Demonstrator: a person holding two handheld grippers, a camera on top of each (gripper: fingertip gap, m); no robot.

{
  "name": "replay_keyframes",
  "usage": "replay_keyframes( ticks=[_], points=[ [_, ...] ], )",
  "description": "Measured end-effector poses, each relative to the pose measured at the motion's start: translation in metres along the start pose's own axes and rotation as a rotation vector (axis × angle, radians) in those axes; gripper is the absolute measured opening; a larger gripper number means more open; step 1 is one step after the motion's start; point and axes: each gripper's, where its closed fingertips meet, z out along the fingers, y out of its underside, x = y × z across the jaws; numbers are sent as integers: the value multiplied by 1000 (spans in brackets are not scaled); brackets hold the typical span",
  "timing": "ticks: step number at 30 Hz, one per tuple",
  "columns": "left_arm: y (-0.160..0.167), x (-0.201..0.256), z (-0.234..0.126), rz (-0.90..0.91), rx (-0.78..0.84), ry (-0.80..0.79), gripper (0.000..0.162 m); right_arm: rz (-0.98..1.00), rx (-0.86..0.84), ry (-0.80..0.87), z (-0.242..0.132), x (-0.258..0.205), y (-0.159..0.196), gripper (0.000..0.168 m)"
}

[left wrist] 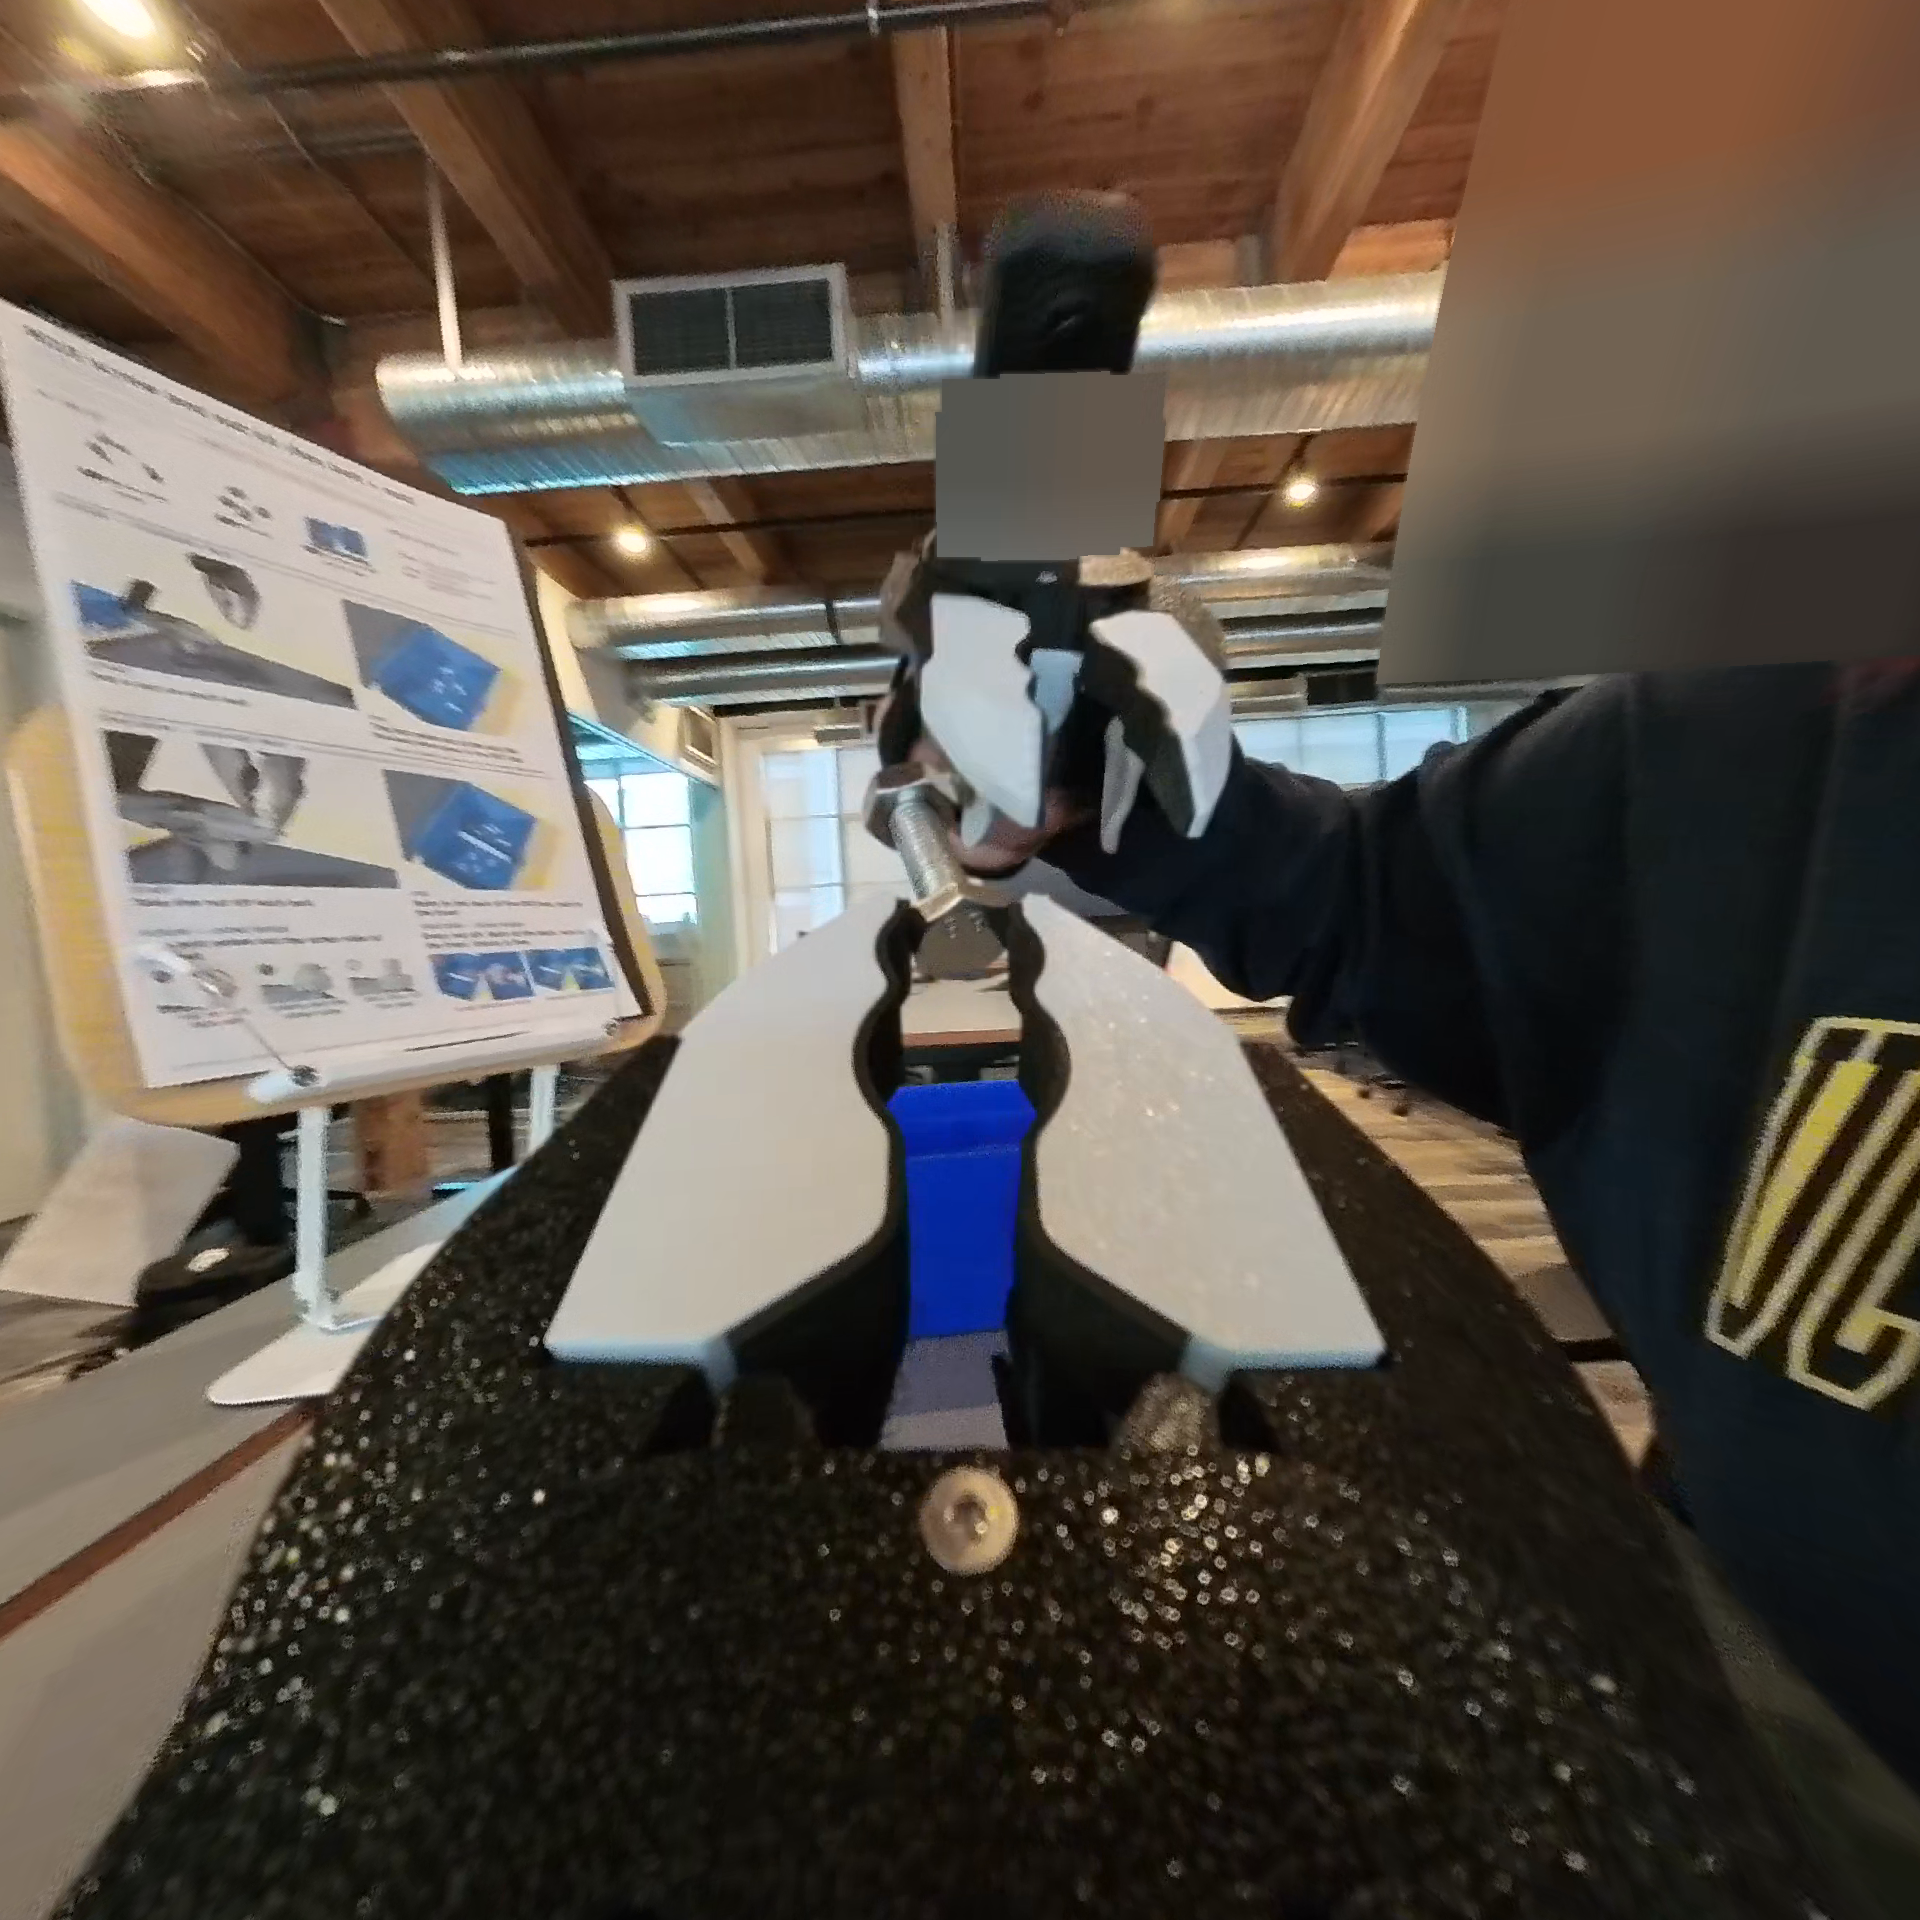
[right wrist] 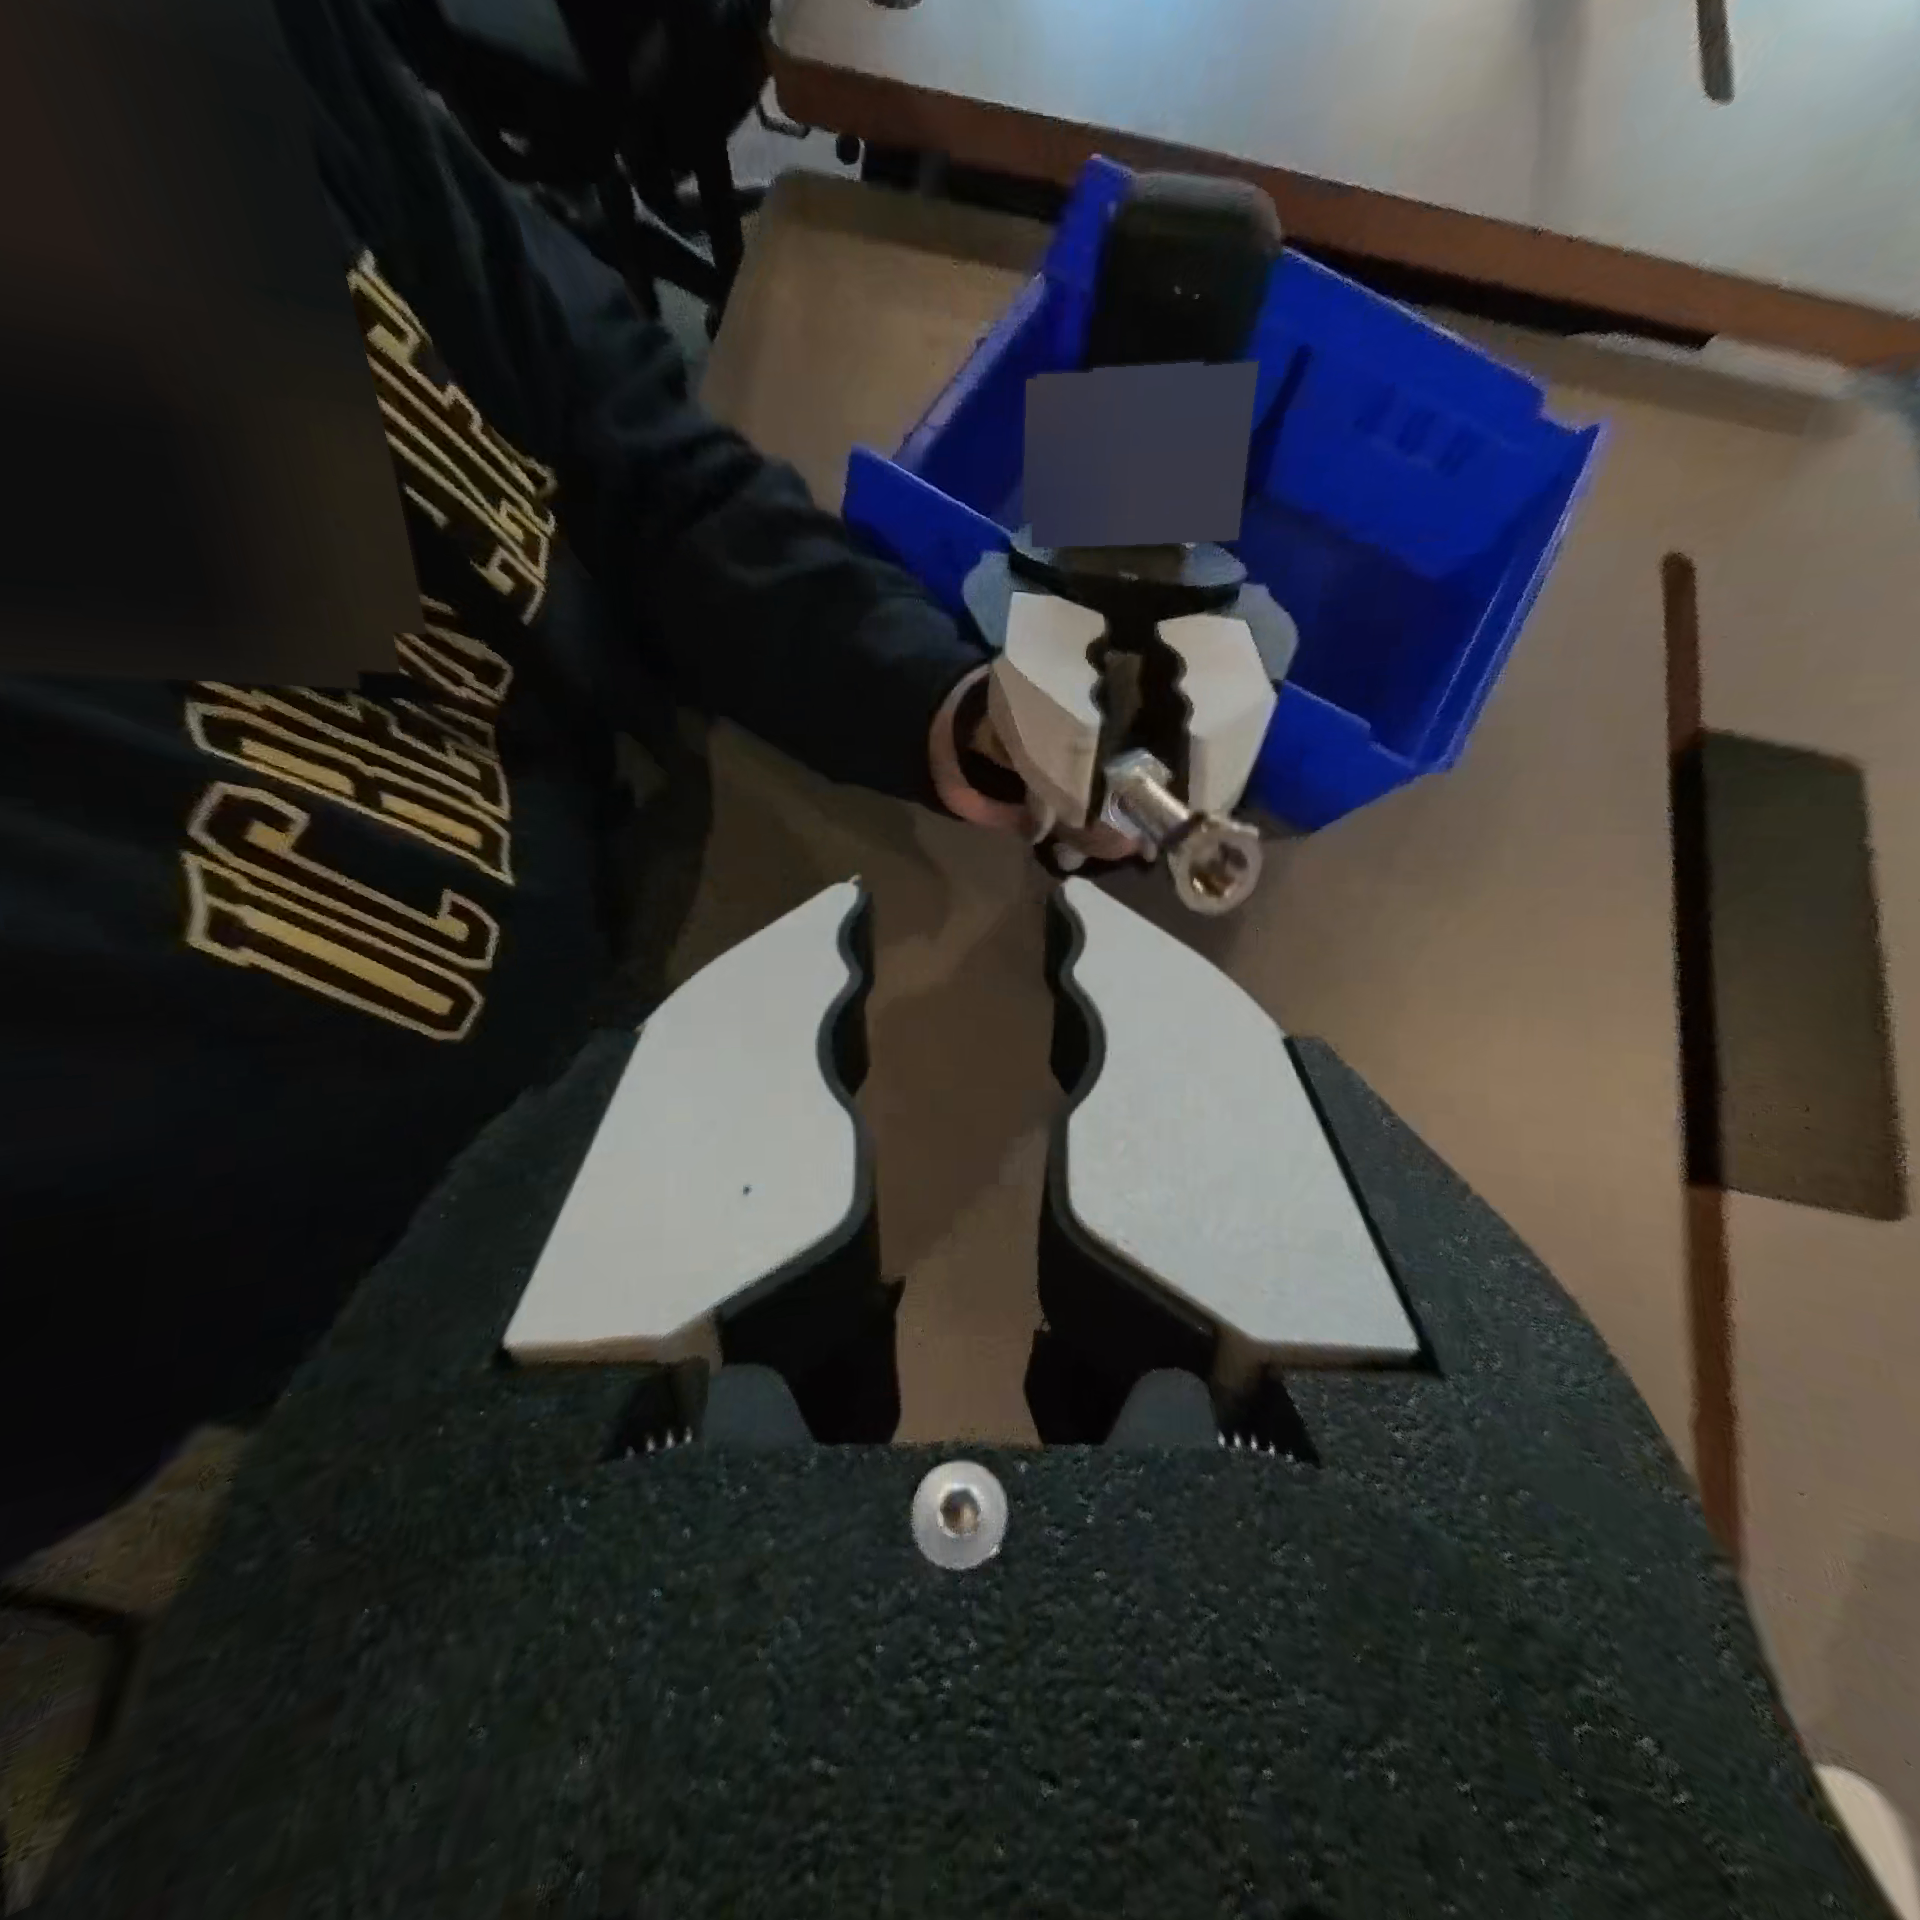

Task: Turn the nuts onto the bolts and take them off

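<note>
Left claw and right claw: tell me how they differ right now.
The left claw is shut on one end of the bolt; the right claw is open and empty. The left claw points upward, with ceiling beams behind it; the right claw points down at the table and the blue bin. Both have grey fingers with wavy black inner edges.

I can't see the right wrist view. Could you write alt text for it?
The left gripper, held by a person in a dark sleeve, is shut on a silver bolt that sticks out toward the camera. In the foreground the right gripper is open and empty, just short of the bolt. A blue bin sits behind on a tan table.
</note>
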Motion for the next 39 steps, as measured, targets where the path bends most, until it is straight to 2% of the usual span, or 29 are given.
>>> replay_keyframes(
  ticks=[4, 7, 11, 14, 17, 24, 28, 33, 37, 39],
  points=[
    [2, 4, 1, -34, 3, 38, 17, -116, -74, 65, 5, 1, 2, 30],
    [3, 8, 2, -66, 5, 82, 17, -168, -24, 84, 2, 0, -7, 30],
    [4, 14, 3, -109, 11, 137, 16, -271, -21, 187, -6, 11, -12, 39],
    [4, 19, 4, -149, 21, 186, 17, -301, -37, 163, -5, 8, -9, 44],
    [7, 24, 5, -199, 10, 241, 17, -399, -69, 192, -3, 10, -6, 37],
    [11, 32, 6, -263, -10, 319, 17, -594, -206, 194, 6, 7, 11, 36],
    [14, 35, 7, -267, -29, 336, 17, -606, -202, 199, 9, 7, 11, 20],
    [12, 26, 5, -210, -20, 260, 17, -307, -124, 204, 11, 16, 12, 19],
    [11, 16, 3, -139, -16, 170, 17, 114, -5, 198, 13, 24, 14, 19],
    [9, 13, 2, -115, -6, 131, 16, 397, 86, 168, 15, 28, 14, 19]
  ],
)
